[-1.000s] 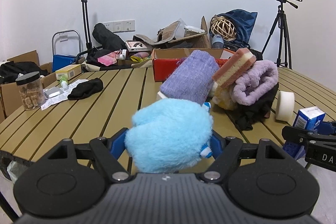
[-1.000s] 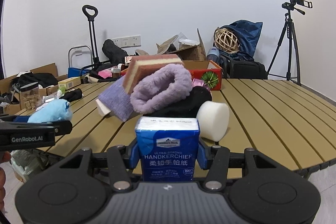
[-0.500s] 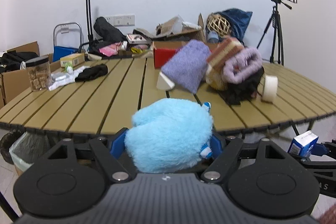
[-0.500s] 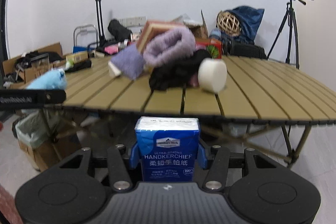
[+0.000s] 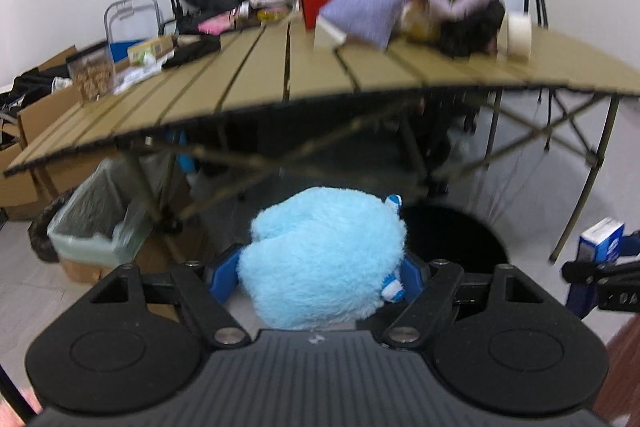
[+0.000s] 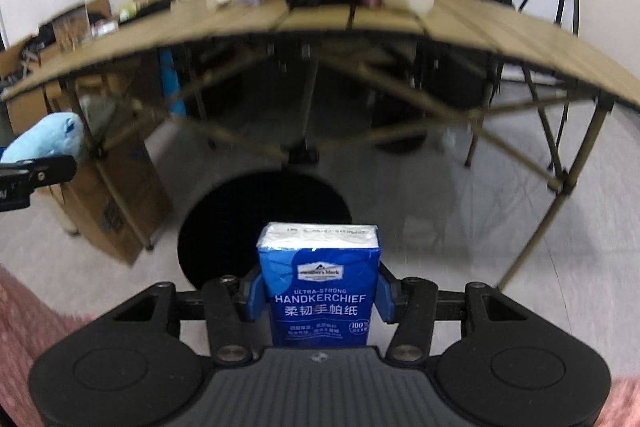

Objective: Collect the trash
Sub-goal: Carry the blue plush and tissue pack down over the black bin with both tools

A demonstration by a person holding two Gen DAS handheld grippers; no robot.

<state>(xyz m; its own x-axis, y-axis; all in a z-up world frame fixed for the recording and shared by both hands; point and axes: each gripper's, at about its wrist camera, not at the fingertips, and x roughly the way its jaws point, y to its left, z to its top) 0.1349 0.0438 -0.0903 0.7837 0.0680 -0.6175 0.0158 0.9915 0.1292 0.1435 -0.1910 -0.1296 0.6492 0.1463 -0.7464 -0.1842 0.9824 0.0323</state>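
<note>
Now I have both jaws clamped: the left gripper (image 5: 320, 277) on the blue plush toy (image 5: 324, 259), the right gripper (image 6: 319, 293) on the tissue pack (image 6: 319, 283). The black round bin (image 6: 264, 227) opening sits just above the pack at frame centre, so the right is nearer.

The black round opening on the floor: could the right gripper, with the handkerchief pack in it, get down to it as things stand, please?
Probably yes. The right gripper, shut on the handkerchief pack, hangs below the table edge with the black opening just ahead, and nothing shows between them. The table legs stand off to the sides.
</note>
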